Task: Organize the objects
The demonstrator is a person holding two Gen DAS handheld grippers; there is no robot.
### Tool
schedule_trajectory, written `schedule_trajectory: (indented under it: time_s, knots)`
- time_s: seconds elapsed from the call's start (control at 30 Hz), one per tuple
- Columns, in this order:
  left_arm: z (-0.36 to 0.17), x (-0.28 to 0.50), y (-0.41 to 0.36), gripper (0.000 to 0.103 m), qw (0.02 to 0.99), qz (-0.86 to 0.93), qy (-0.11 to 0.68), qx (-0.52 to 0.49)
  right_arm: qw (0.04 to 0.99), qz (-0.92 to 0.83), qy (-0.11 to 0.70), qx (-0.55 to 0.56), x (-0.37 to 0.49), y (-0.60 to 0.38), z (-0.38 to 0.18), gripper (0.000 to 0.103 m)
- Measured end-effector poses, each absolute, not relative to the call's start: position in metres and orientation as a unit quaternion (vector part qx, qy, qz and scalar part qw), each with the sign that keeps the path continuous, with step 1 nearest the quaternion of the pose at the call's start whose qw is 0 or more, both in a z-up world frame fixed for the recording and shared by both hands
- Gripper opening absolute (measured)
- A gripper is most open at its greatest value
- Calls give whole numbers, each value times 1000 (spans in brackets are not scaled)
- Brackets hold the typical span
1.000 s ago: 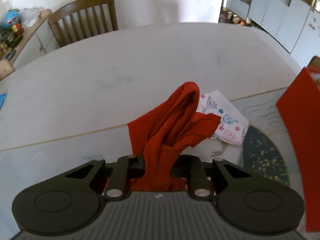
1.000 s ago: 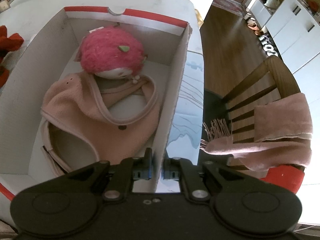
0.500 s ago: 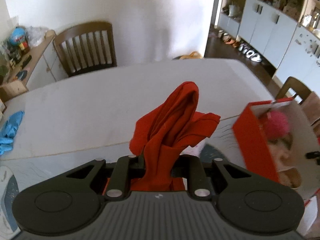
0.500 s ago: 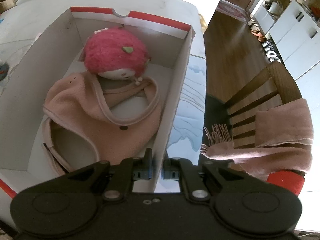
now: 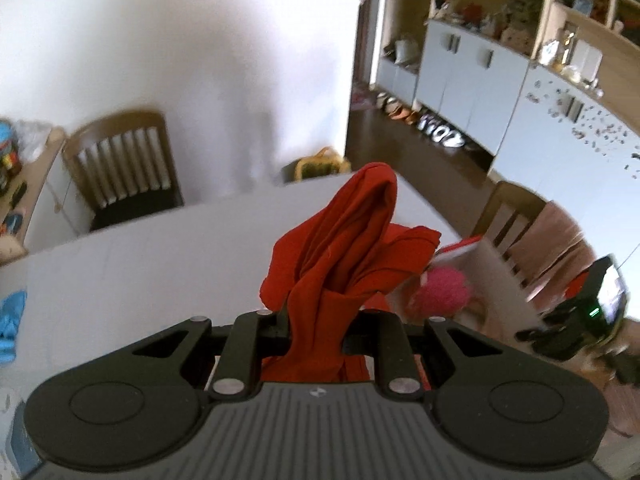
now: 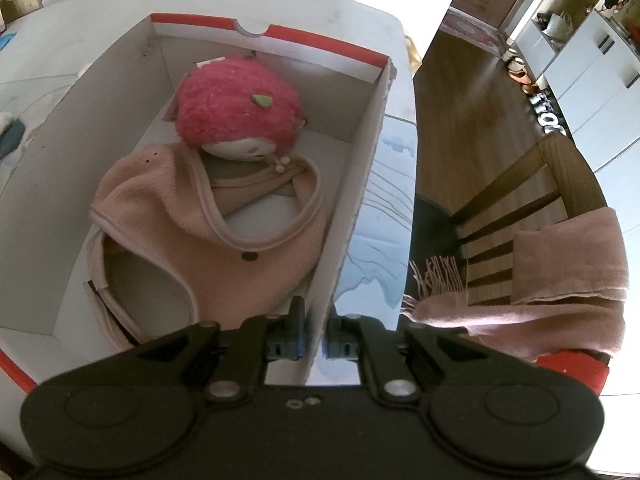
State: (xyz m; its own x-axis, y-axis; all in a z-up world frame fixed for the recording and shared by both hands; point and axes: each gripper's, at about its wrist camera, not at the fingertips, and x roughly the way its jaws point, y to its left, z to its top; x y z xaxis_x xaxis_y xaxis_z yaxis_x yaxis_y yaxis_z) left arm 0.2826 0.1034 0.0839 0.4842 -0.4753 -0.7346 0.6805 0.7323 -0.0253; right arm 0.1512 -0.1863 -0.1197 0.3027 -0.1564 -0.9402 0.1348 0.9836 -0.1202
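Note:
My left gripper (image 5: 318, 320) is shut on a red cloth (image 5: 344, 248), which bunches up above the jaws, high over the white table (image 5: 140, 256). To its right stands the open red-and-white box (image 5: 492, 280), a pink plush toy (image 5: 440, 292) showing inside, and the other gripper (image 5: 576, 320) at the box's side. In the right wrist view my right gripper (image 6: 316, 336) is shut on the box's right wall (image 6: 352, 208). Inside the box (image 6: 248, 36) lie the pink plush toy (image 6: 236, 112) and a pale pink garment (image 6: 224, 236).
A wooden chair (image 5: 120, 164) stands at the table's far side, another chair (image 6: 532, 200) draped with a pink scarf (image 6: 560, 276) right of the box. White cupboards (image 5: 476, 76) line the room. Blue cloth (image 5: 12, 316) lies at the table's left edge.
My left gripper rose with the red cloth and swung right, bringing the box and the right gripper into view. The right gripper kept its hold on the box wall.

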Motion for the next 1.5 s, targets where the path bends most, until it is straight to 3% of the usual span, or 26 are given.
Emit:
schedule_trajectory:
  time_s: [0.7,1.03,1.5]
  knots:
    - [200,220,-10,18,798,-479,338,142,808,-78,584,-13,150,-187,-120,6]
    - [186,201,-49,18,729,-547,371,180,806,-72,587,-14,150,-187,-121,6]
    - [229,175,-82,18,708,-583,324,231,805,-73,589,-11,151,-188,-121,6]
